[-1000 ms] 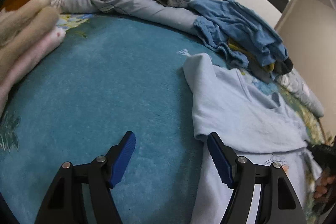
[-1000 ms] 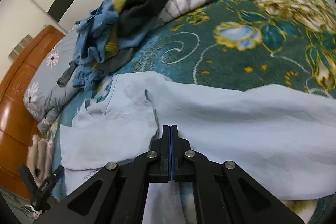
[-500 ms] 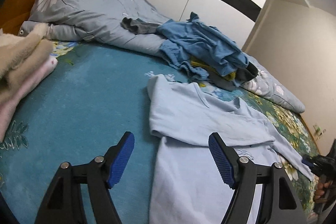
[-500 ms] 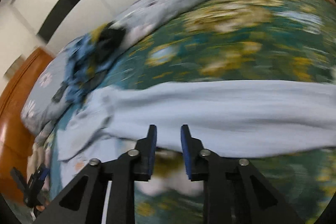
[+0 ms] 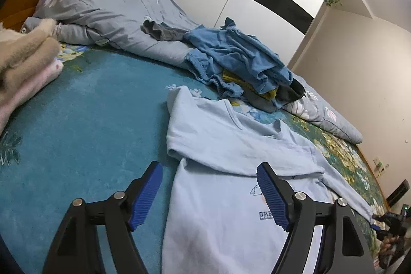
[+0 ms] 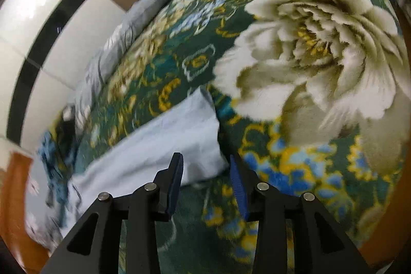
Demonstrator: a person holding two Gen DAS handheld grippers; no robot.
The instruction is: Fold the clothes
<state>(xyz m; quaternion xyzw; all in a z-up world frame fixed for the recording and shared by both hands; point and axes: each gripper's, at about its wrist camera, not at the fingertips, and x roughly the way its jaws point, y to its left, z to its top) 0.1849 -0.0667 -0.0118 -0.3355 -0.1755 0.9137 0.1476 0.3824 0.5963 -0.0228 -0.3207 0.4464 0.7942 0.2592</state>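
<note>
- Fingers of the left gripper point(image 5: 209, 197) spread wide and empty, hovering over the near edge of the pale blue sweatshirt point(image 5: 221, 209), one blue pad above the teal bed cover point(image 5: 90, 132), the other above the chest print.
- Fingers of the right gripper point(image 6: 206, 182) part-way apart, just been opening, nothing pinched; cuff end of the right sleeve point(image 6: 179, 145) lying just beyond the tips, untouched as far as the blurred view shows.
- Sweatshirt spread flat, front up, on the bed; left sleeve point(image 5: 231, 145) already laid across the chest, right sleeve stretched away from the body toward the flowered side of the cover.
- Likely soft, light and limp: no stiffness to hold a crease, apt to sag and drag on the plush cover.
- Best hold probably a pinch through the sleeve cuff or at a shoulder seam or hem corner, where cloth is doubled; a mid-panel pinch risks bunching.
- Chest print partly hidden behind a pad: small emblem, and below it dark letters starting "GRE"; rest unreadable.
- Unfolded clothes pile point(image 5: 239, 63) beyond the sweatshirt's collar; folded stack point(image 5: 23, 63) well apart, across the bare cover from the sweatshirt.
</note>
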